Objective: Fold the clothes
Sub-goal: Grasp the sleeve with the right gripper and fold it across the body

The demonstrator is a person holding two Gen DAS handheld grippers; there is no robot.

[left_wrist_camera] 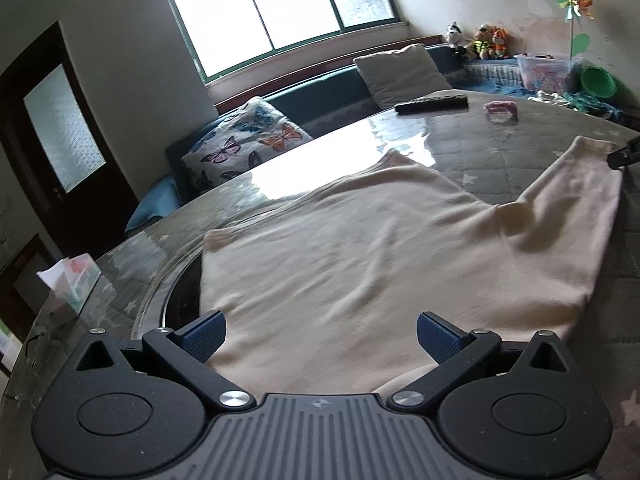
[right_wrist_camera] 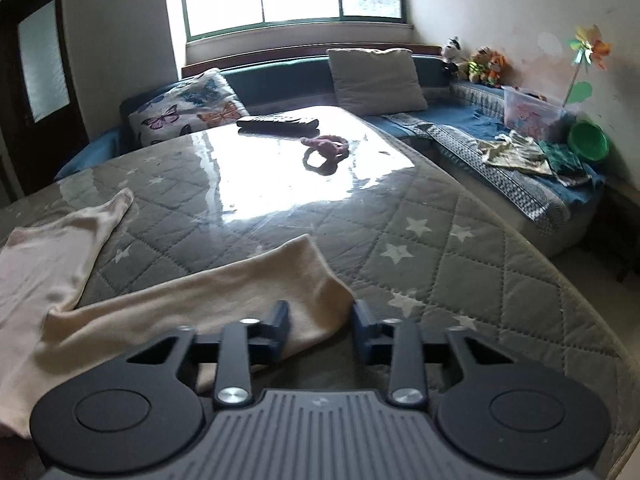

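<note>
Your left gripper [left_wrist_camera: 321, 338] stands wide open and holds nothing; its blue pads [left_wrist_camera: 204, 336] sit above the near edge of the cream trousers [left_wrist_camera: 360, 264], one to each side of the waist region. Your right gripper [right_wrist_camera: 321, 326] is likewise open and empty, its jaws straddling the end of one trouser leg [right_wrist_camera: 224, 300], the left pad over the cloth and the right pad just off its edge, above the quilted star-print table cover [right_wrist_camera: 420, 264]. The garment lies spread on the table with both legs splayed apart and running away from you. In my judgement the step in hand is taking hold for the first fold. Bring each gripper down until one finger slides under the hem, close fully on both layers, and lift both ends evenly so the cloth does not drag or bunch. Keep clear of the remote control [right_wrist_camera: 277, 123] and the pink hair band [right_wrist_camera: 326, 146] further up the table.
</note>
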